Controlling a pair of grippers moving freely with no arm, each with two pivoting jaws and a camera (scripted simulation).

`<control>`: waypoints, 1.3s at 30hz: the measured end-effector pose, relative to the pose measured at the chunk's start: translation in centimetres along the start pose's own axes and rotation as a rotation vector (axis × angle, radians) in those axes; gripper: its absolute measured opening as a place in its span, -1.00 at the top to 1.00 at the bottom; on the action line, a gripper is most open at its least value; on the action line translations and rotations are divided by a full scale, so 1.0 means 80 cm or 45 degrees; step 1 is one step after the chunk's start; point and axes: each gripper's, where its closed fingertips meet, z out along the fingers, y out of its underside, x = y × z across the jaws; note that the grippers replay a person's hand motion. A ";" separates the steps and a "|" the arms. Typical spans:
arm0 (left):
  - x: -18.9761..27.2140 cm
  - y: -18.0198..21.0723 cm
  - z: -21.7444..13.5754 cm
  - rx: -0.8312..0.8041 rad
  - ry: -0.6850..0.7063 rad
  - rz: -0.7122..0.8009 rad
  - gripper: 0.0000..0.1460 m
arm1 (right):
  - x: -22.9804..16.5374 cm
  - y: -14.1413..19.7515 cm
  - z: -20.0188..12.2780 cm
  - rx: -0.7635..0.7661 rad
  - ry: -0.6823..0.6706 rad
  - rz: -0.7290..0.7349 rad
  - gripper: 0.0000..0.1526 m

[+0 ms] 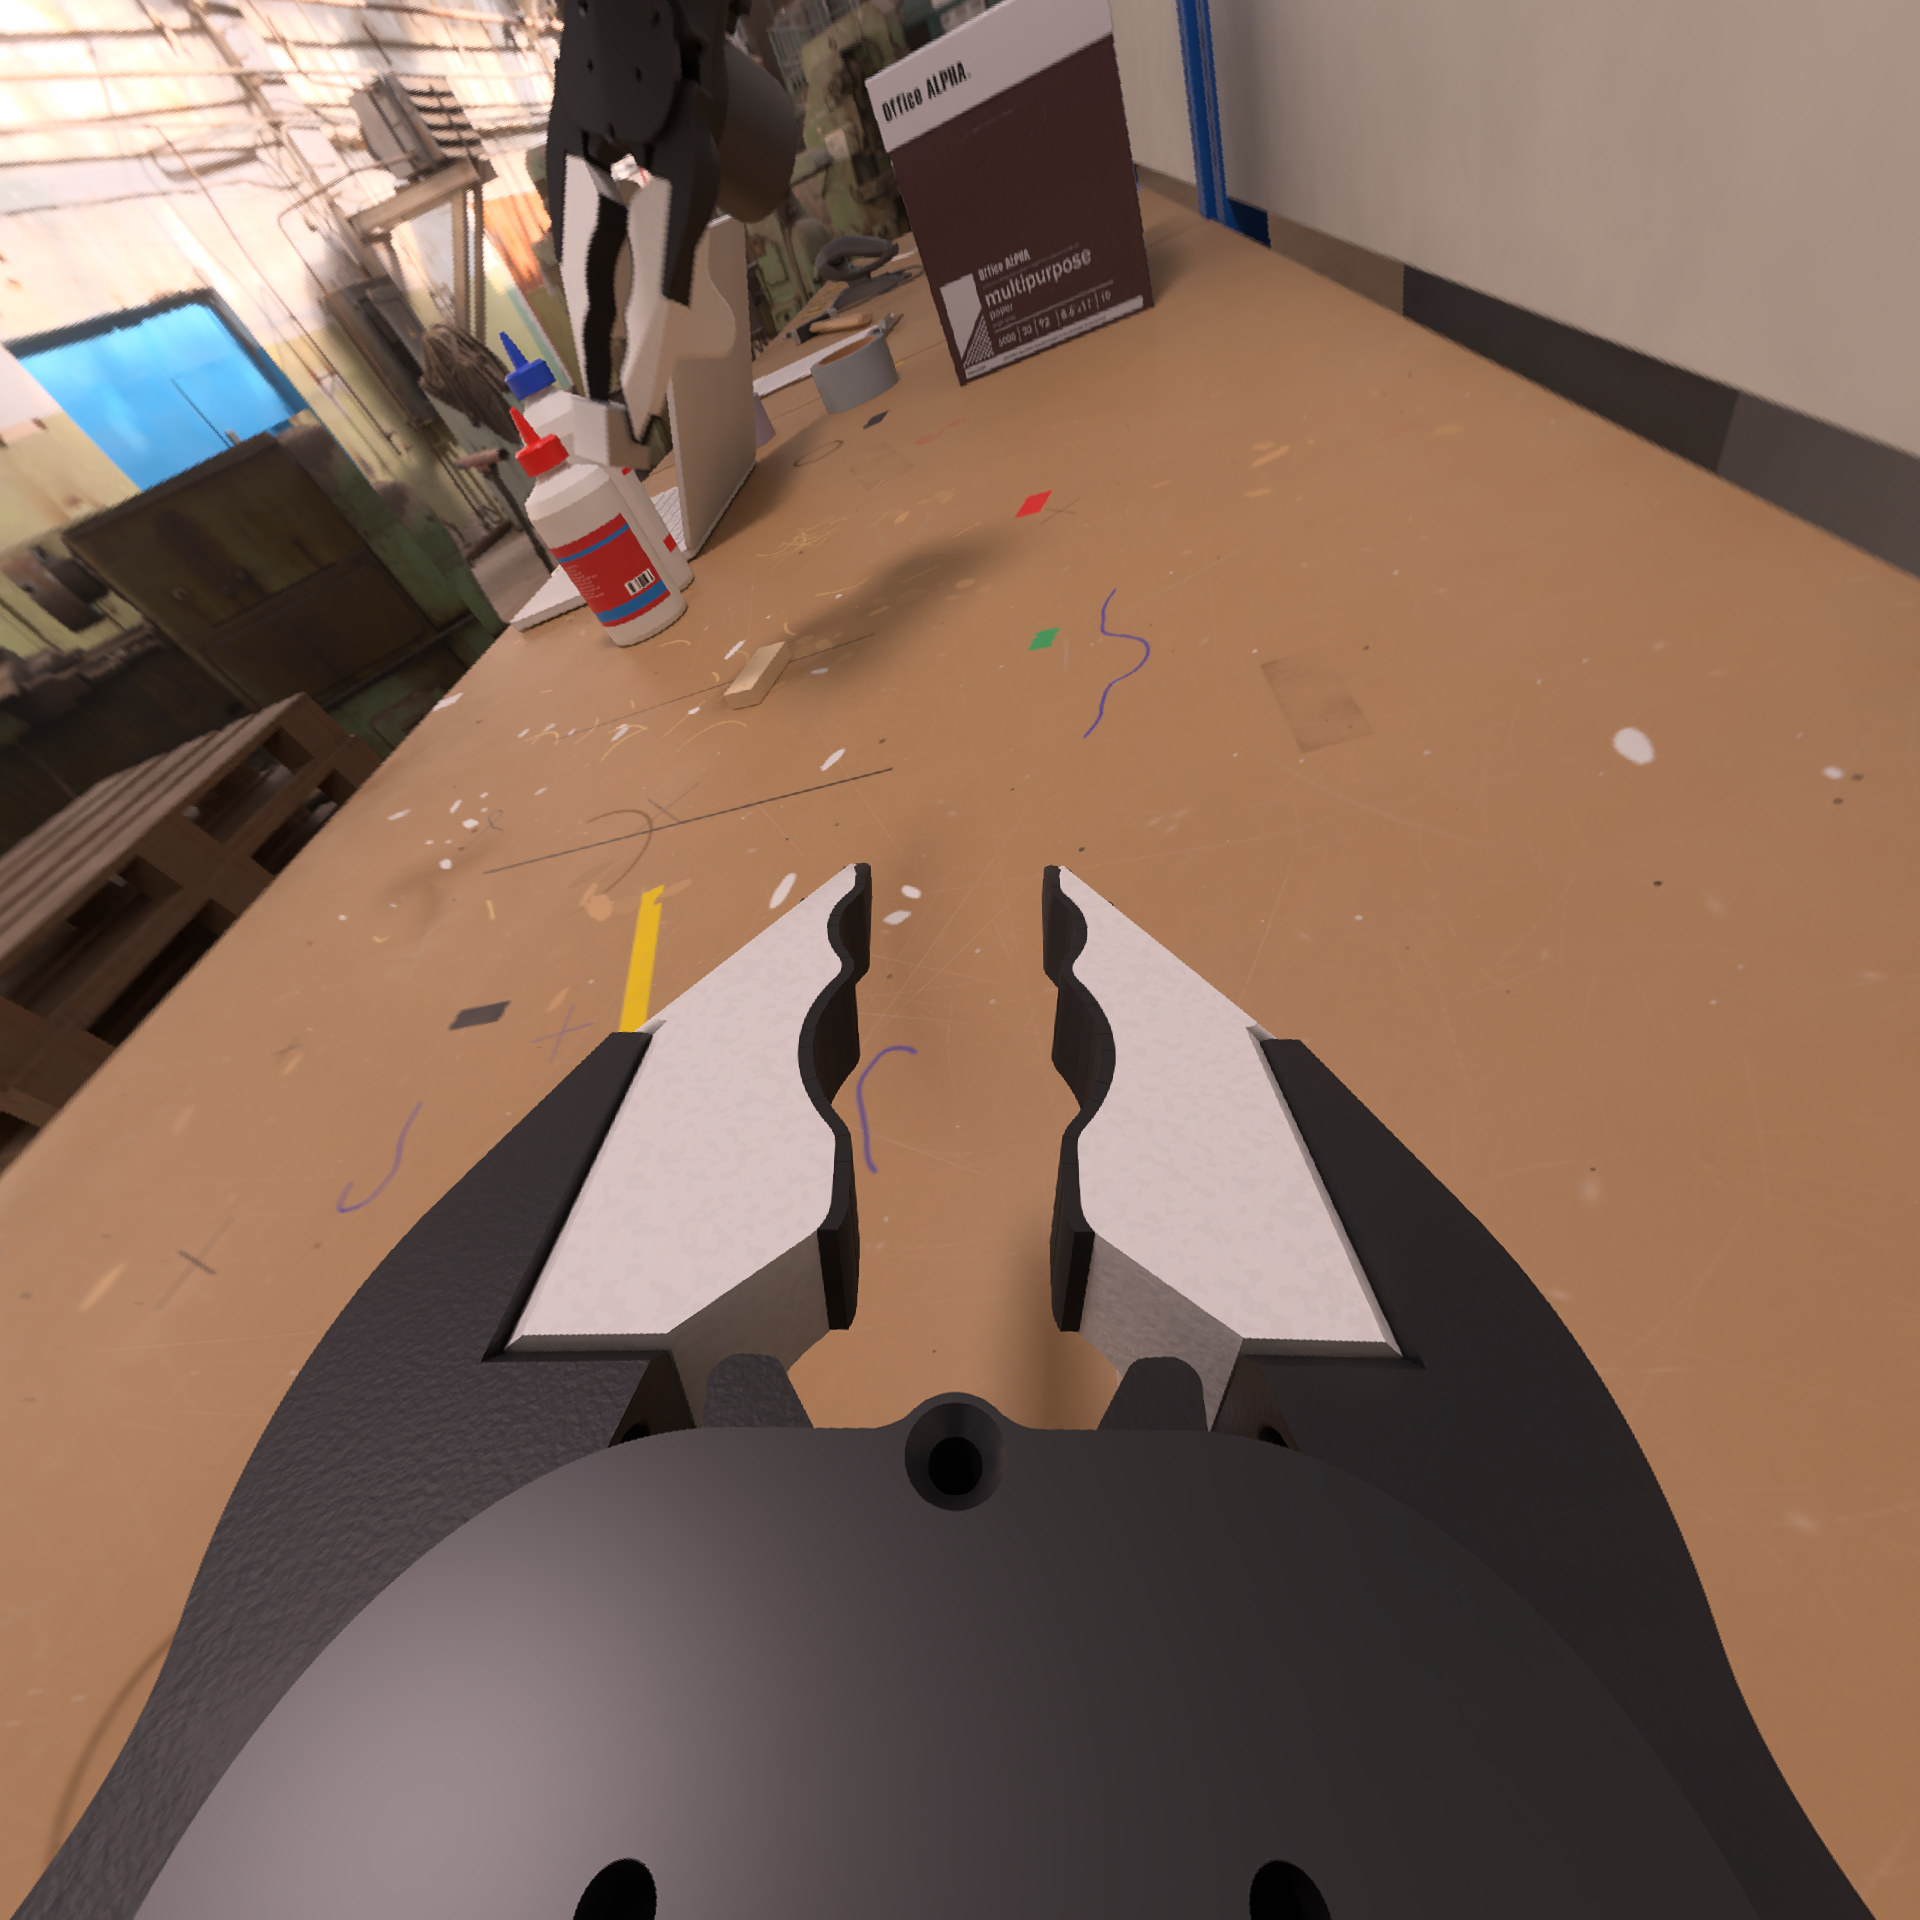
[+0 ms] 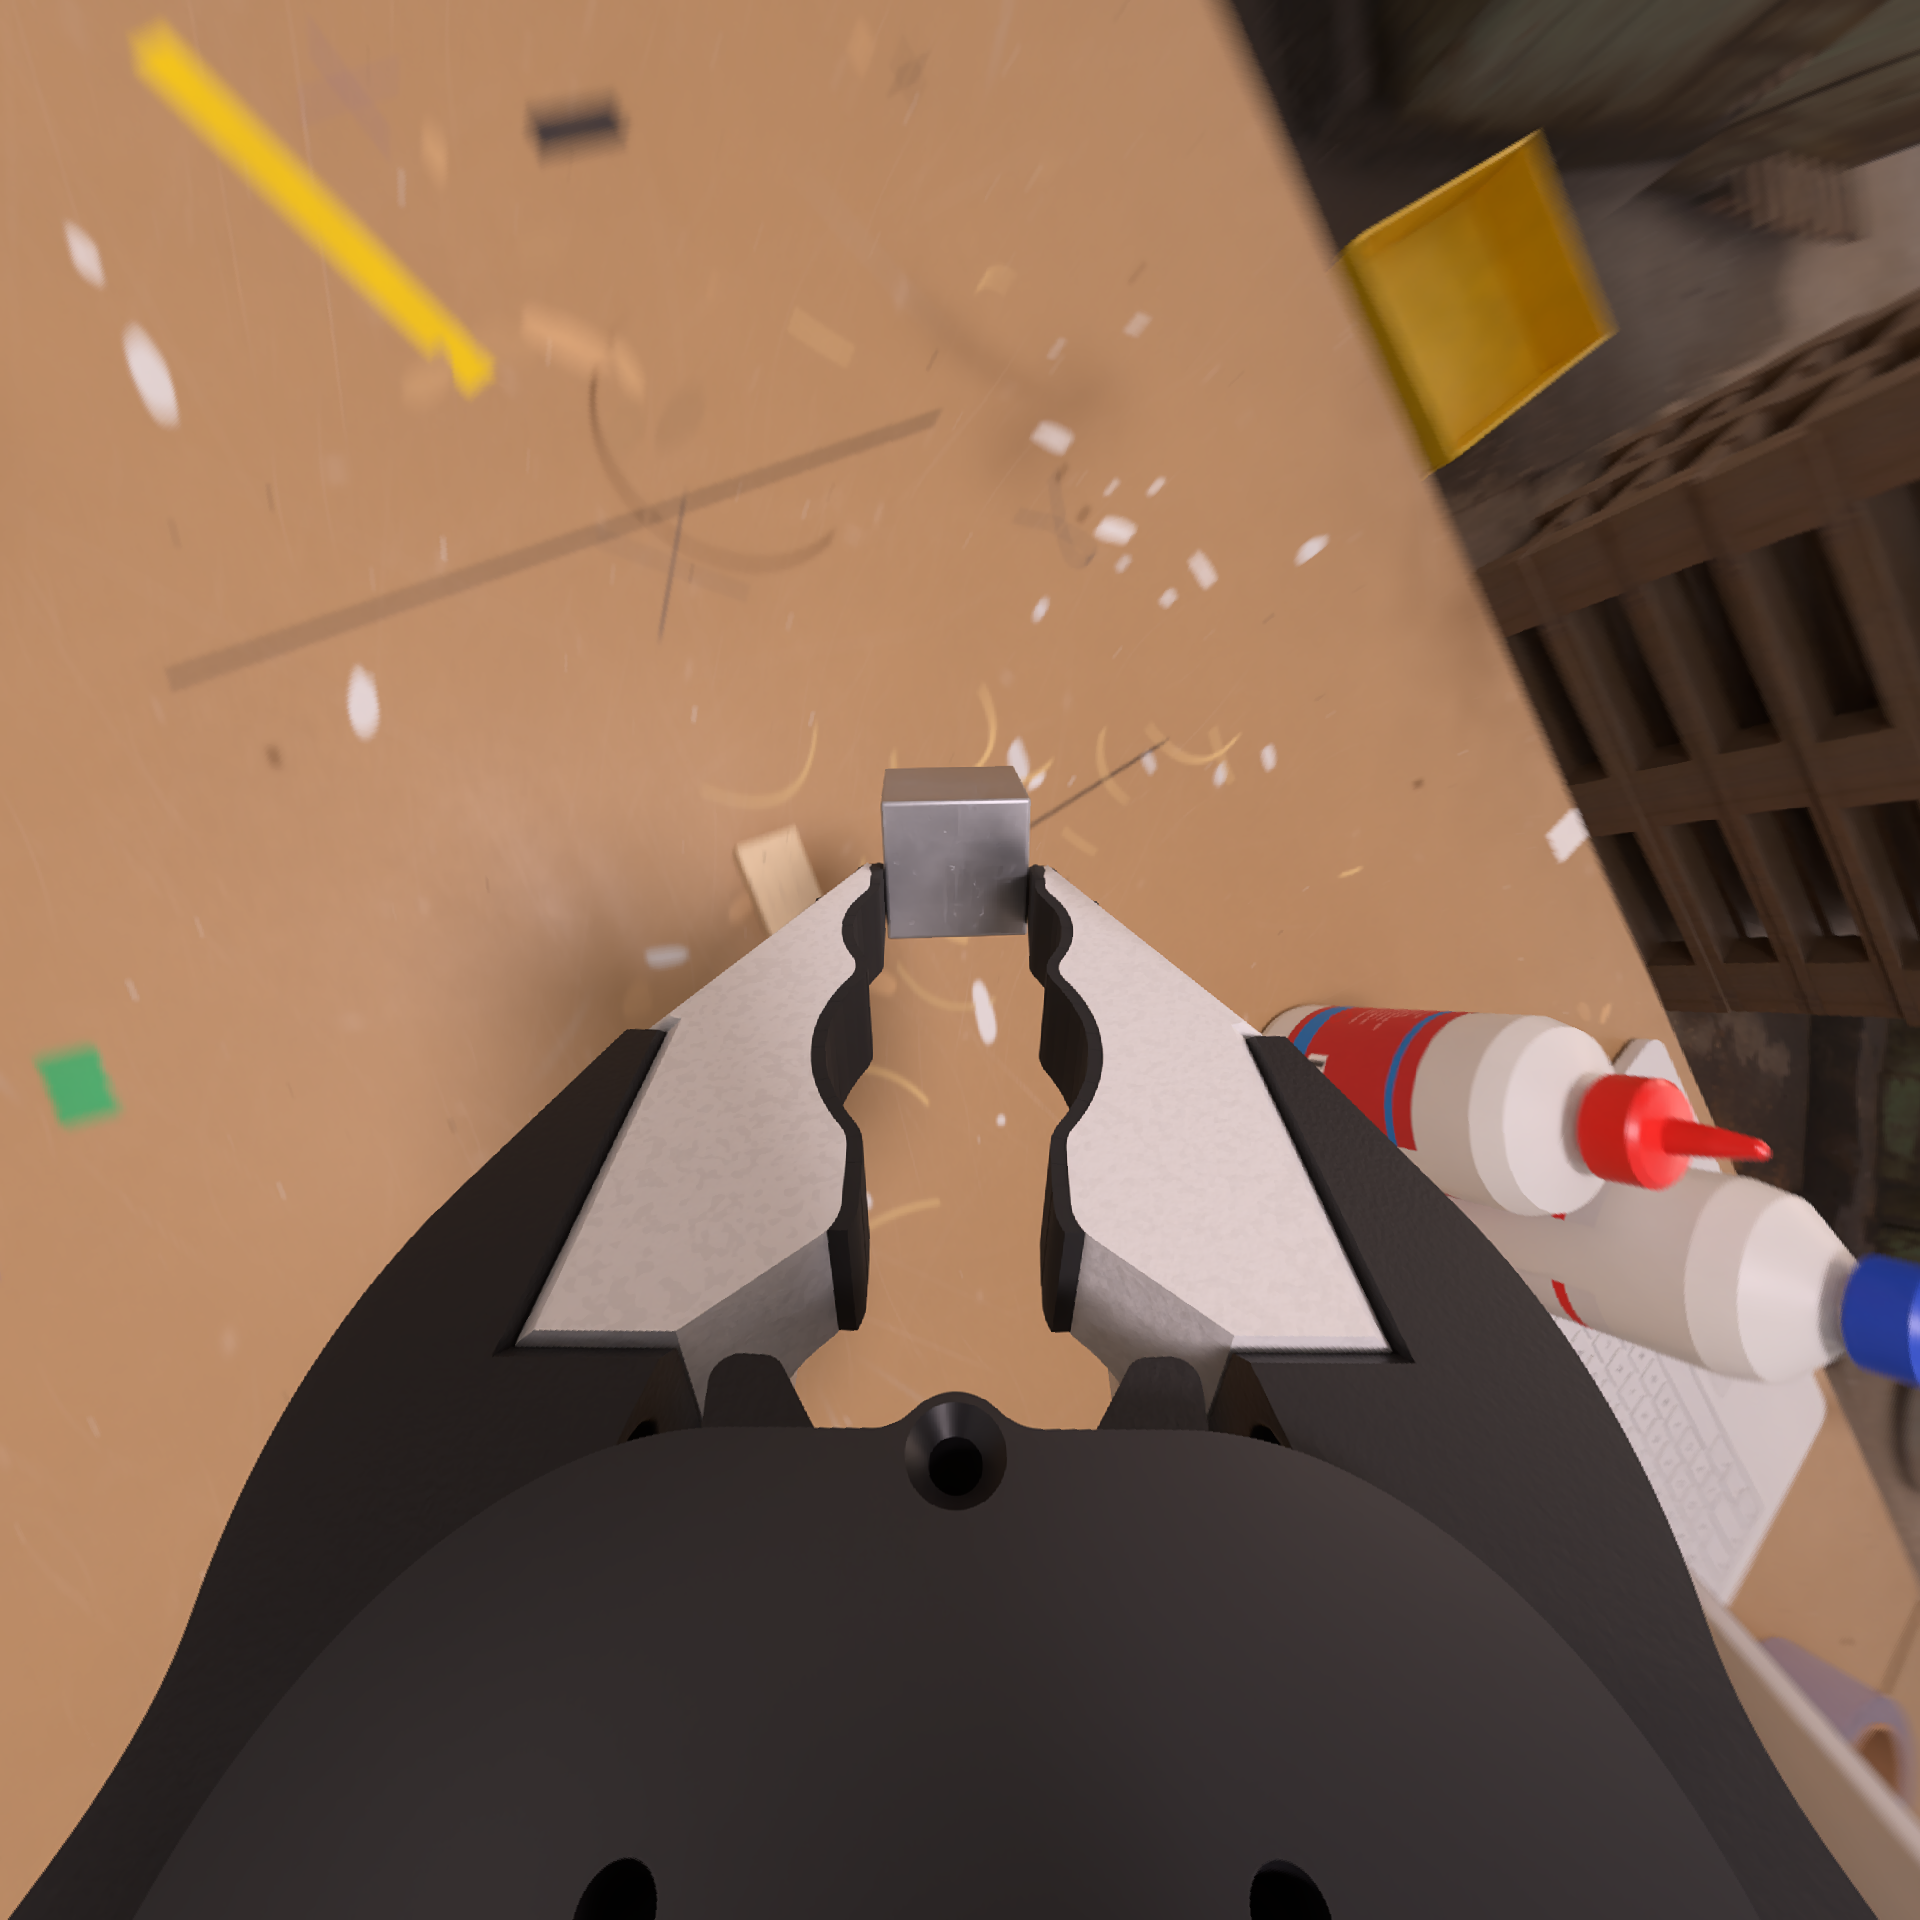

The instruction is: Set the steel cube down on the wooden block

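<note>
My right gripper is shut on the steel cube and holds it at its fingertips, high above the table. The pale wooden block lies flat on the table below, just left of the cube and partly hidden by my left finger. In the left wrist view the block lies on the table beside the glue bottles, and the right gripper hangs above and to its left, fingers pointing down; the cube is hard to make out there. My left gripper is open and empty, low over the table.
Two glue bottles, red-capped and blue-capped, stand near a white keyboard. A brown paper box and a grey tape roll stand at the far end. The table edge runs on the right, with a yellow bin beyond.
</note>
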 end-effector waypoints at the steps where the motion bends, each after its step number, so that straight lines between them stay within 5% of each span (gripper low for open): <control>1: 0.000 0.002 0.000 0.012 0.002 -0.029 0.55 | -0.004 0.011 0.009 -0.066 -0.044 -0.058 0.65; 6: -0.005 0.004 -0.001 0.016 -0.049 -0.045 0.52 | -0.030 0.047 0.047 -0.275 -0.245 -0.249 0.65; 12: -0.001 0.017 -0.009 -0.058 -0.063 -0.028 0.50 | -0.049 0.047 0.068 -0.277 -0.382 -0.315 0.65; 21: -0.003 0.024 -0.020 -0.028 -0.085 -0.060 0.50 | -0.047 0.079 0.085 -0.485 -0.397 -0.424 0.65; 31: -0.001 0.022 -0.028 -0.012 -0.093 -0.068 0.49 | -0.060 0.081 0.114 -0.448 -0.507 -0.319 0.65; 34: -0.002 0.020 -0.037 -0.014 -0.118 -0.050 0.49 | -0.057 0.077 0.112 -0.410 -0.514 -0.241 0.35; 39: -0.005 0.012 -0.055 -0.006 -0.149 -0.061 0.48 | -0.042 0.036 0.080 -0.175 -0.412 -0.194 0.34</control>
